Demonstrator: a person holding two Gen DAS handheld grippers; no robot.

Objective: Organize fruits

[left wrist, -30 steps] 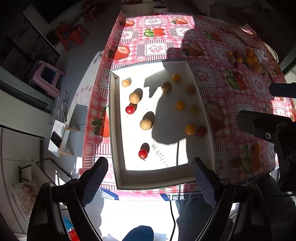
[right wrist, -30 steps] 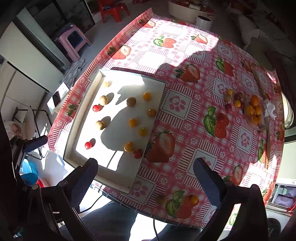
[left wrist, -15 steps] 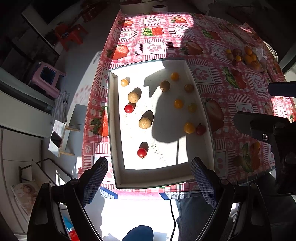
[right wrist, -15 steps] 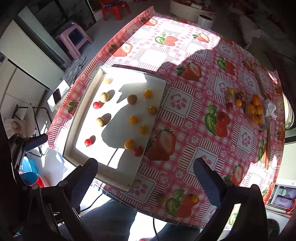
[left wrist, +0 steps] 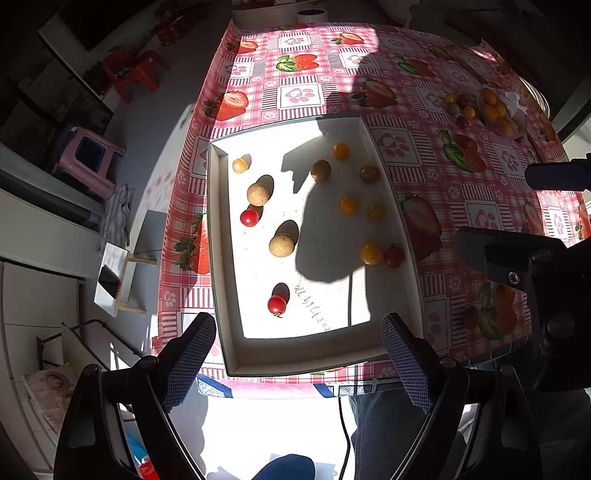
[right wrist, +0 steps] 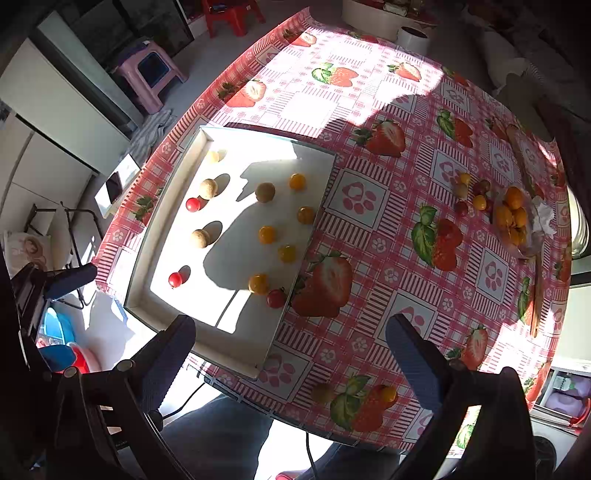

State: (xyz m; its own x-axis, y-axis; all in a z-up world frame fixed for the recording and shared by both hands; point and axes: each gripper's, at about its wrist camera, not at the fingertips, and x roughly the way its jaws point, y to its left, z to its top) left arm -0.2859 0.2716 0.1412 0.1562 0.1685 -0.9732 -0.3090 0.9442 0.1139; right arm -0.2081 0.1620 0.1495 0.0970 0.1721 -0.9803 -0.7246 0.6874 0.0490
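A white tray (left wrist: 221,258) lies on the strawberry tablecloth and also shows in the right wrist view (right wrist: 147,258). In it lie several small fruits: red tomatoes (left wrist: 276,305) (left wrist: 249,217), tan round fruits (left wrist: 281,245) (left wrist: 257,194) and yellow tomatoes (left wrist: 371,253) (right wrist: 258,283). A pile of orange and dark fruits (right wrist: 511,218) sits at the far right of the table (left wrist: 487,107). My left gripper (left wrist: 297,358) is open and empty, high above the tray's near edge. My right gripper (right wrist: 290,363) is open and empty, high above the table's near edge.
Two loose fruits (right wrist: 323,392) (right wrist: 388,394) lie near the table's front edge. A wooden stick (right wrist: 537,295) lies at the right side. A pink stool (right wrist: 149,74), a red chair (right wrist: 229,14) and white cabinets (right wrist: 48,122) stand on the floor to the left.
Both grippers have drifted slightly; the tray and fruits sit a little differently in view. Nothing on the table has moved, and both grippers stay open.
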